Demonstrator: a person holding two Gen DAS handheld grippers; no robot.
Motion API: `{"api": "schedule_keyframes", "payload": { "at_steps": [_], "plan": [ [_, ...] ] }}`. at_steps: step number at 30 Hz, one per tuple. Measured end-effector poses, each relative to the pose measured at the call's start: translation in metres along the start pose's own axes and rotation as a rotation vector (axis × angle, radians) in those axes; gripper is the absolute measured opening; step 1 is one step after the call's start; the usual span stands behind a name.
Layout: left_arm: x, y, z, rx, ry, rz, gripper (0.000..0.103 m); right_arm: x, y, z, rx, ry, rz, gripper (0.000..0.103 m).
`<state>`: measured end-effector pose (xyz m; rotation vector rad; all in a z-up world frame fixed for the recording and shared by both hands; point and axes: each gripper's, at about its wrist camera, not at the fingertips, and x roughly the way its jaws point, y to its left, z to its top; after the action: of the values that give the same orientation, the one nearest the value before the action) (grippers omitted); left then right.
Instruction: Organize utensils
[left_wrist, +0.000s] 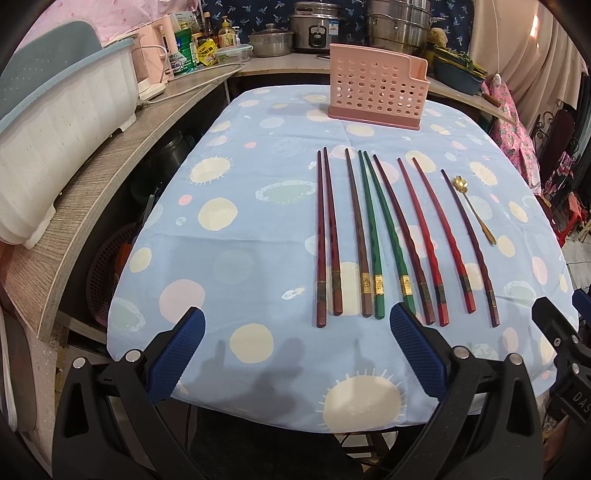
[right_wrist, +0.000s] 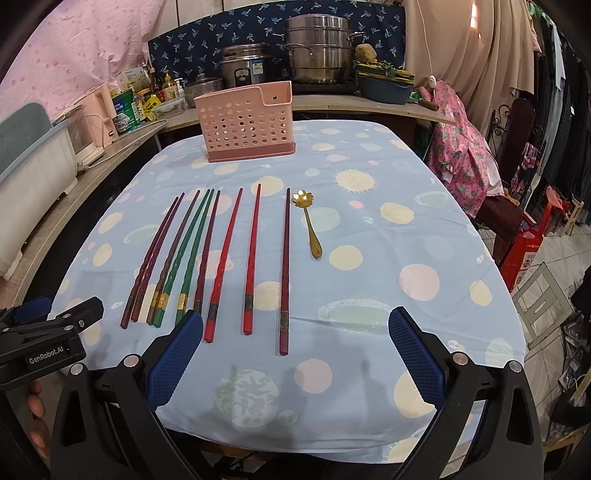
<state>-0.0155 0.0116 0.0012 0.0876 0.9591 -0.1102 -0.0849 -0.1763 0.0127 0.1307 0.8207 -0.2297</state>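
Nothing is sorted yet, by the look of it: nine chopsticks (left_wrist: 391, 236) & gold spoon (right_wrist: 308, 221) are laid flat on tablecloth (right_wrist: 388, 258), well apart from pink holder (right_wrist: 245, 122), seemingly empty. Left gripper (left_wrist: 295, 350) & right gripper (right_wrist: 295, 350) are spread wide, nothing held.

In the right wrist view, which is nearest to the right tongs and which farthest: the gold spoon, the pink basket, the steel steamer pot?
1. Gold spoon, on the cloth ahead of the right tongs.
2. Pink basket, at the table's far end, slightly left.
3. Steel steamer pot, on the back counter.
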Motion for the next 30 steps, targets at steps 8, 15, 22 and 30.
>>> {"api": "schedule_keyframes", "payload": {
  "at_steps": [8,15,22,30],
  "plan": [
    [0.025,0.011,0.004,-0.017,0.042,0.009,0.087,0.010,-0.010,0.004,0.025,0.013,-0.006,0.096],
    [0.051,0.019,0.003,-0.026,0.089,0.010,0.082,0.024,-0.018,0.008,0.043,0.034,-0.013,0.096],
    [0.069,0.020,0.004,-0.026,0.122,-0.004,0.075,0.036,-0.020,0.014,0.040,0.033,-0.025,0.096],
    [0.078,0.020,0.007,-0.026,0.127,-0.008,0.071,0.053,-0.024,0.024,0.039,0.037,-0.037,0.096]
  ]
}}
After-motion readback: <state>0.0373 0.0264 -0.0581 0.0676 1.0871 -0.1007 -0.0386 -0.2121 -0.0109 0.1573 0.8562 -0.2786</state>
